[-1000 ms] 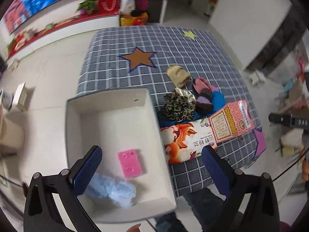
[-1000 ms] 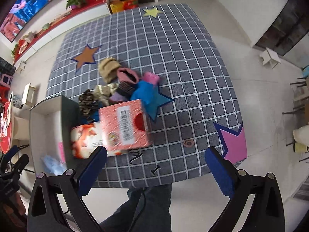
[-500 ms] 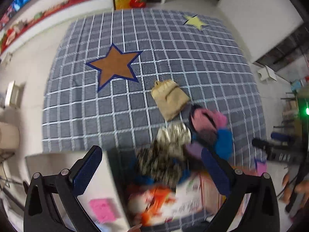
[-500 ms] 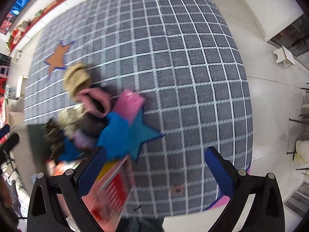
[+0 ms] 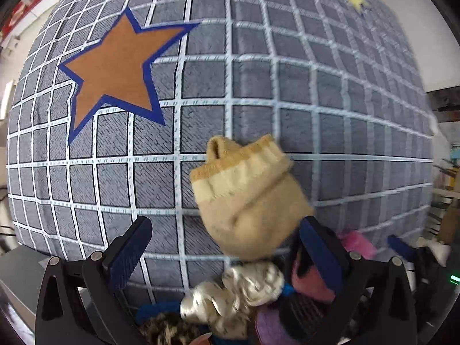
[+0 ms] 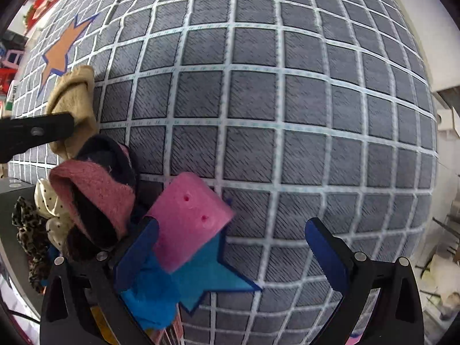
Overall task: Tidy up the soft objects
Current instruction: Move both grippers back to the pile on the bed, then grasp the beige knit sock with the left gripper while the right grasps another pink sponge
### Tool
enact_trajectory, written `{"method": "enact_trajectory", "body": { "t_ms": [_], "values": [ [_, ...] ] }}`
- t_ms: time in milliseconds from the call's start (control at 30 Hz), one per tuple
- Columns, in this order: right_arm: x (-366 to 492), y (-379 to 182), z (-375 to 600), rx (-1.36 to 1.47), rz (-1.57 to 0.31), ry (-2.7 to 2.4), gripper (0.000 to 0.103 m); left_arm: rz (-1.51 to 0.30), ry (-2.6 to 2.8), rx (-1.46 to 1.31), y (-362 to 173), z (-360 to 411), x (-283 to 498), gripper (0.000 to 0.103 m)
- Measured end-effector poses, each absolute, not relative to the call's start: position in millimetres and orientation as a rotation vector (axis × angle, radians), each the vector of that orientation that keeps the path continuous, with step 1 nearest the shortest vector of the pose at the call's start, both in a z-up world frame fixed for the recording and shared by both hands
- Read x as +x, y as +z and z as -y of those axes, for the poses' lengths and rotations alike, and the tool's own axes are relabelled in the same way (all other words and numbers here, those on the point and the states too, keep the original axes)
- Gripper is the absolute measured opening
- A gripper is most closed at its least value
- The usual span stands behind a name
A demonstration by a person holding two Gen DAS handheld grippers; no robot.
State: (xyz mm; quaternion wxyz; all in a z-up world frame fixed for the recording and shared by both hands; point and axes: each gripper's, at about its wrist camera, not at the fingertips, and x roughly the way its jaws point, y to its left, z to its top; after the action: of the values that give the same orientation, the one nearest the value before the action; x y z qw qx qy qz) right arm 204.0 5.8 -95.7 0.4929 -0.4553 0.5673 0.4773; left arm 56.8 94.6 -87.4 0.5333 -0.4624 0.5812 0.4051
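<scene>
Left gripper [image 5: 221, 240] jaws apart around our tan sock [image 5: 247, 198] on the grid mat [image 5: 330, 109] | right gripper [image 6: 230, 241] jaws apart at the pink sponge [image 6: 189, 224] | risk: our left finger [image 5: 319, 256] snags the pink-and-black sock [image 6: 95, 189] too.

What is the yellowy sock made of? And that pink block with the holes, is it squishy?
The tan sock looks like soft knitted fabric, likely cotton or fleece: a ribbed cuff and fuzzy, matte surface show. The pink block looks like foam or sponge: dull, slightly grainy faces, rounded edges and two small punched holes. Probably squishy, but nothing is pressing it to prove that.
</scene>
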Motion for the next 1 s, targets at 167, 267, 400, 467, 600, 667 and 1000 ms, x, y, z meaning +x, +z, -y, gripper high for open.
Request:
{"method": "enact_trajectory", "body": {
  "t_ms": [167, 267, 400, 467, 600, 667, 1000],
  "values": [
    [226, -86, -5, -1.158, -1.258, 1.131, 0.102, -1.439, 1.044, -1.058, -96, -99, 42, 0.103],
    [267, -81, -3, -1.128, -1.263, 1.029, 0.102, -1.417, 1.055, -1.077, -87, -102, 30, 0.103],
    [308, -71, 4, -1.036, -1.334, 0.968, 0.102, -1.346, 1.044, -1.076, -62, -108, 25, 0.103],
    [310, -66, 7, -0.993, -1.377, 1.021, 0.102, -1.329, 1.023, -1.092, -55, -107, 29, 0.103],
    [272, -66, 8, -1.086, -1.311, 1.179, 0.102, -1.344, 1.007, -1.12, -57, -104, 50, 0.103],
    [251, -71, 8, -1.187, -1.214, 1.205, 0.102, -1.349, 1.005, -1.14, -65, -101, 55, 0.103],
    [256, -102, -25, -1.101, -1.357, 1.104, 0.102, -1.392, 1.048, -1.141, -100, -99, 63, 0.103]
  ]
}}
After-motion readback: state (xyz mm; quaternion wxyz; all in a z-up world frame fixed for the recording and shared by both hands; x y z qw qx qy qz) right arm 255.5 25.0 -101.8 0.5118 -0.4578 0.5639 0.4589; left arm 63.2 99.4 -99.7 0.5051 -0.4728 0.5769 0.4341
